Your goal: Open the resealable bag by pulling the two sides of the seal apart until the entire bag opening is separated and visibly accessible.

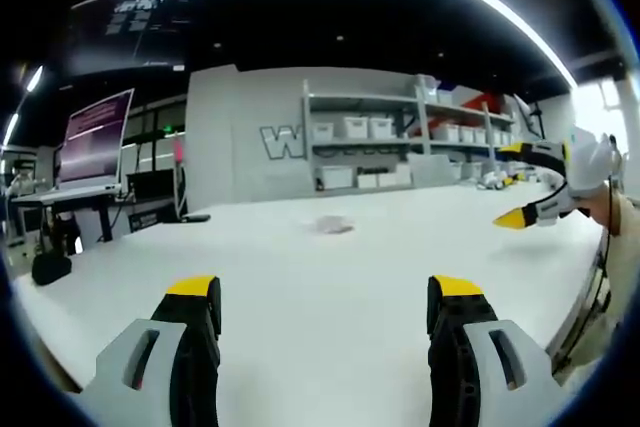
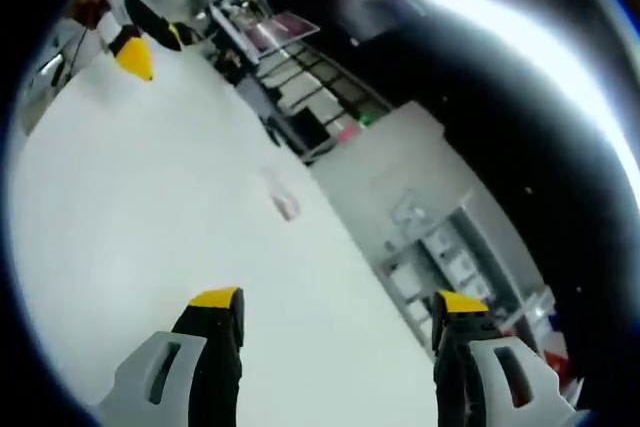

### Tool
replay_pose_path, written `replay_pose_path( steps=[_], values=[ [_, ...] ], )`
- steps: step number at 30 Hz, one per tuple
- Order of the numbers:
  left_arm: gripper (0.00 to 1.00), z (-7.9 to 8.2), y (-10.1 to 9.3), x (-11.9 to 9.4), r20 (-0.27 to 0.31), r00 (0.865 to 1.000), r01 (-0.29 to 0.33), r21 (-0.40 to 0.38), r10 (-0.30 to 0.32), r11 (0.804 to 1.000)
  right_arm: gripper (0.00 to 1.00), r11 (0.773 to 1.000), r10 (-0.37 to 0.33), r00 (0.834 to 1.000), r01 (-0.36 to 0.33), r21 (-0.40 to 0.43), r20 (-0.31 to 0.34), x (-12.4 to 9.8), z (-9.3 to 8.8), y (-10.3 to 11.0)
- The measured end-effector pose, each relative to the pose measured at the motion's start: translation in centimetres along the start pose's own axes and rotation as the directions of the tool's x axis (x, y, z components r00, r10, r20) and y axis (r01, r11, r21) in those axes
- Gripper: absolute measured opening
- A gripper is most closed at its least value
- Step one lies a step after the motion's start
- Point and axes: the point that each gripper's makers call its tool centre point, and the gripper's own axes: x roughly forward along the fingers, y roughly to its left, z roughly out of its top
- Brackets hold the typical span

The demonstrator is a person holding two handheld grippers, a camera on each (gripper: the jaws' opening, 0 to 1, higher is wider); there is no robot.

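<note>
Both grippers gape wide, holding nothing.

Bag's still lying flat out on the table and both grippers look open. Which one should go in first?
Left, narrowly. In the left gripper view the resealable bag lies straight ahead between the open left gripper, level view. The right gripper is open too, but its view is rolled and the bag sits left of centre.

The resealable bag (image 1: 334, 226) lies far off, too small and blurred to tell whether its seal is open.
</note>
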Motion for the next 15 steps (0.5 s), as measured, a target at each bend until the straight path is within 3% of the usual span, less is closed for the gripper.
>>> replay_pose_path(
  steps=[15],
  values=[
    [0.84, 0.23, 0.01, 0.05, 0.003, 1.0, 0.002, 0.003, -0.002, 1.0, 0.77, 0.996, 0.067, 0.998, -0.068, 0.053, 0.012, 0.98, 0.4, 0.76]
  ],
)
